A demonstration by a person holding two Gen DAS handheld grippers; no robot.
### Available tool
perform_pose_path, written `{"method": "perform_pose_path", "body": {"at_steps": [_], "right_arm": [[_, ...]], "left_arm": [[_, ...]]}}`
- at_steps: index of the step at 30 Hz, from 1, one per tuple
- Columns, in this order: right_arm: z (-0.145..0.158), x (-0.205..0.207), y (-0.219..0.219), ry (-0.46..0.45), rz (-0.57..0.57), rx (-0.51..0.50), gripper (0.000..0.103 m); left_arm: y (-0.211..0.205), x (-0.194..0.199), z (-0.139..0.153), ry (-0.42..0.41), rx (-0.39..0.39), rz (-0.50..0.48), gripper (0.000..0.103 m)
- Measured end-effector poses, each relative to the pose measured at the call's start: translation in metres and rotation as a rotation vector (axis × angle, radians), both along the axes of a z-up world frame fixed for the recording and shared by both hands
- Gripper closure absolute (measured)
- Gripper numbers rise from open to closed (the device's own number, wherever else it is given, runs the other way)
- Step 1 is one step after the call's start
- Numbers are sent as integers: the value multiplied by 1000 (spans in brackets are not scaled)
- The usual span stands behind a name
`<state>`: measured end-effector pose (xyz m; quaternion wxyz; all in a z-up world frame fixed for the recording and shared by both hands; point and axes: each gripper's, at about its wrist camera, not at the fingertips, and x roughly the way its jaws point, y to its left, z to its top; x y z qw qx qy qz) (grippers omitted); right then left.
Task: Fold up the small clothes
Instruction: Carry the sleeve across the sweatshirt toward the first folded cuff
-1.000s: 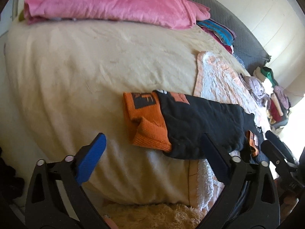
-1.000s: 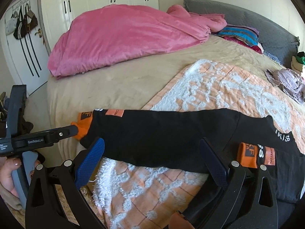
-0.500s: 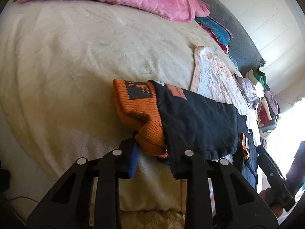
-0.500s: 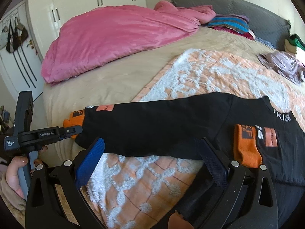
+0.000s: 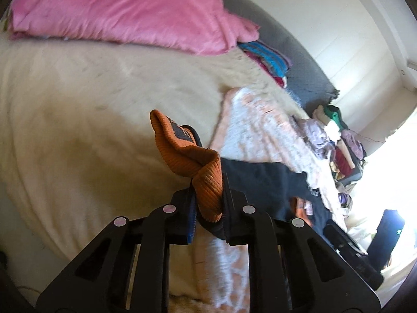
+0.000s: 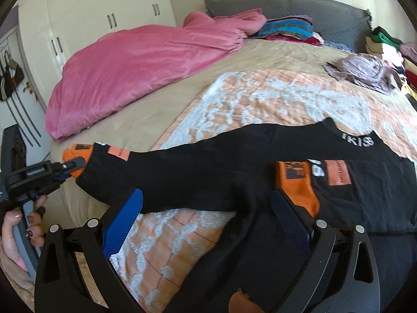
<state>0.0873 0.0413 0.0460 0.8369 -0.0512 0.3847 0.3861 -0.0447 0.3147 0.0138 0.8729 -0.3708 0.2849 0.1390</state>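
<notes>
A black sweater (image 6: 208,172) with orange cuffs lies spread on an orange-and-white towel (image 6: 273,96) on the bed. One sleeve stretches left off the towel. My left gripper (image 5: 208,195) is shut on that sleeve's orange cuff (image 5: 187,156), which stands lifted and bunched above the beige sheet. In the right wrist view the left gripper (image 6: 75,165) pinches the same cuff at the far left, held by a hand (image 6: 15,229). My right gripper (image 6: 206,200) hovers open over the sweater's lower body. The other orange cuff (image 6: 297,182) lies folded onto the chest beside its right finger.
A pink duvet (image 6: 135,60) is heaped at the back left of the bed. Striped folded cloths (image 6: 286,30) rest against the grey headboard. A lilac garment (image 6: 365,70) and stacked clothes (image 6: 385,44) sit at the back right. White wardrobes (image 6: 104,26) stand behind.
My left gripper went from wide open to shut on the orange cuff and raised it off the sheet. My right gripper stayed open and slid sideways over the sweater.
</notes>
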Motion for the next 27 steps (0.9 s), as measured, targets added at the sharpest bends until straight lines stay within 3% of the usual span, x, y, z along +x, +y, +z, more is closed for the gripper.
{"method": "perform_pose_path", "body": {"at_steps": [10, 27], "right_arm": [[9, 13, -54, -6, -136, 34, 5], [10, 30, -148, 22, -356, 74, 5]], "left_arm": [[-40, 29, 33, -53, 57, -87, 94], [-107, 89, 48, -67, 79, -269, 95]]}}
